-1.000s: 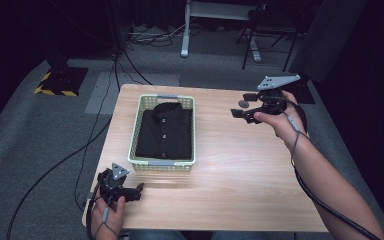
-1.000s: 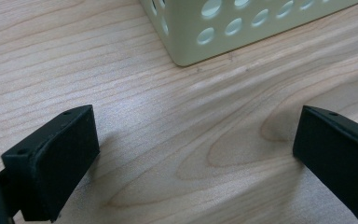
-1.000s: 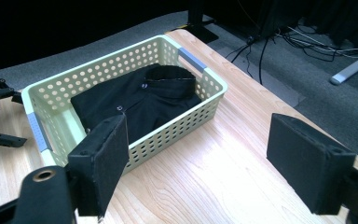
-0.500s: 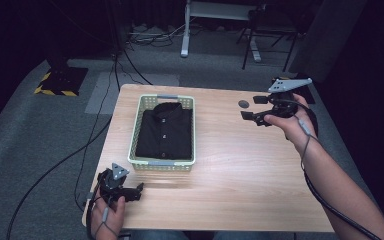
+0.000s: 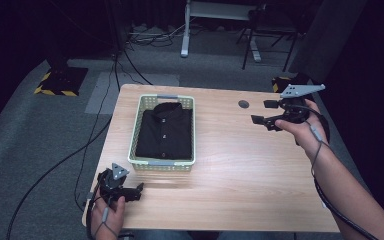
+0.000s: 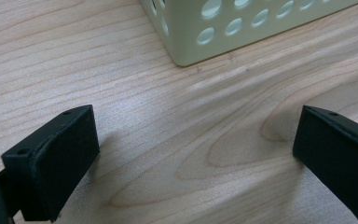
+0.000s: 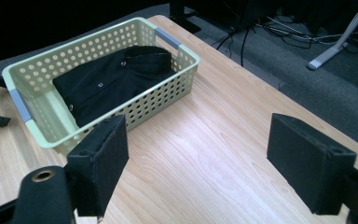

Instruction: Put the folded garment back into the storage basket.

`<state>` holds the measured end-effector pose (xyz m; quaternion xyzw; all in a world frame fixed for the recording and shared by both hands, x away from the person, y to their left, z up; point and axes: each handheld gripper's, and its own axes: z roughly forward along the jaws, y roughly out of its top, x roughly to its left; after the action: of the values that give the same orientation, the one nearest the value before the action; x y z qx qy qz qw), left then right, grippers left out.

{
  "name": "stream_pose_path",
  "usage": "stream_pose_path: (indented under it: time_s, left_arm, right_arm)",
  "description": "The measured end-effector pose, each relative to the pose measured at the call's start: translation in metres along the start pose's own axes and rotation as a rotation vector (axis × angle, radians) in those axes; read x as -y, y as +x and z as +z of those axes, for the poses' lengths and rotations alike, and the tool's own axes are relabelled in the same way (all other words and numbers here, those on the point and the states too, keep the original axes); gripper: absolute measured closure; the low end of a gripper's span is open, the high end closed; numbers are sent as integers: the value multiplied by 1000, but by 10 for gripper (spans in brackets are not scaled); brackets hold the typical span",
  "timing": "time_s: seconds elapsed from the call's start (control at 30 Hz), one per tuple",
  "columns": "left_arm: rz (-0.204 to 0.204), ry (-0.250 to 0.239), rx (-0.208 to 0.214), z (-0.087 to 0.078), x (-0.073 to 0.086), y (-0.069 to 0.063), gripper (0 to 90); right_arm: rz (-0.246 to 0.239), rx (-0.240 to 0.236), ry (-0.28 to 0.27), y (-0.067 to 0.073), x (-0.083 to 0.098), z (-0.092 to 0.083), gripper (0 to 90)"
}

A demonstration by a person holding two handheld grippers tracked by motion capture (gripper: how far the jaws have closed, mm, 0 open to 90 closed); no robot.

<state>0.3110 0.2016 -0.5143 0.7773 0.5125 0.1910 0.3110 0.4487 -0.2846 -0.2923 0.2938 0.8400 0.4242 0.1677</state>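
From the high view I see a pale green perforated basket (image 5: 163, 162) sitting on the left half of the wooden table (image 5: 240, 175), its long side running near to far. A folded black shirt (image 5: 165, 131) lies flat inside it, collar toward the far end and buttons facing up, filling most of the basket floor.

My left gripper (image 5: 130, 191) rests low at the near left corner of the table, held by the left hand (image 5: 107, 212), just beside the basket's near left corner but apart from it. In the left gripper view its jaws stand wide apart with bare wood between them and nothing held; the basket's corner (image 6: 223, 28) shows just beyond them.

My right gripper (image 5: 265, 114) is lifted above the far right part of the table, well apart from the basket, in the right hand (image 5: 300, 131), with its grey three-cornered plate on top. Its jaws are also spread wide and empty; in the right gripper view they frame the tabletop, with the basket (image 7: 177, 70) and shirt (image 7: 107, 84) farther off.

A small dark round spot (image 5: 243, 104) sits on the table's far side, near the right gripper. Cables (image 5: 95, 135) trail over the grey floor to the left.
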Motion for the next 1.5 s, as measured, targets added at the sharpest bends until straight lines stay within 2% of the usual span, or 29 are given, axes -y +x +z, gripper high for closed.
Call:
stream_pose_path:
  time_s: [0.57,1.17,1.5]
  left_arm:
    - [0,0,0,0,0,0,3]
    - [0,1,0,0,0,0,3]
    - [1,1,1,0,0,0,3]
  right_arm:
    - [30,57,12,-12,30,-28,206]
    - [88,90,31,-26,66,-38,198]
    - [114,102,39,-28,82,-44,195]
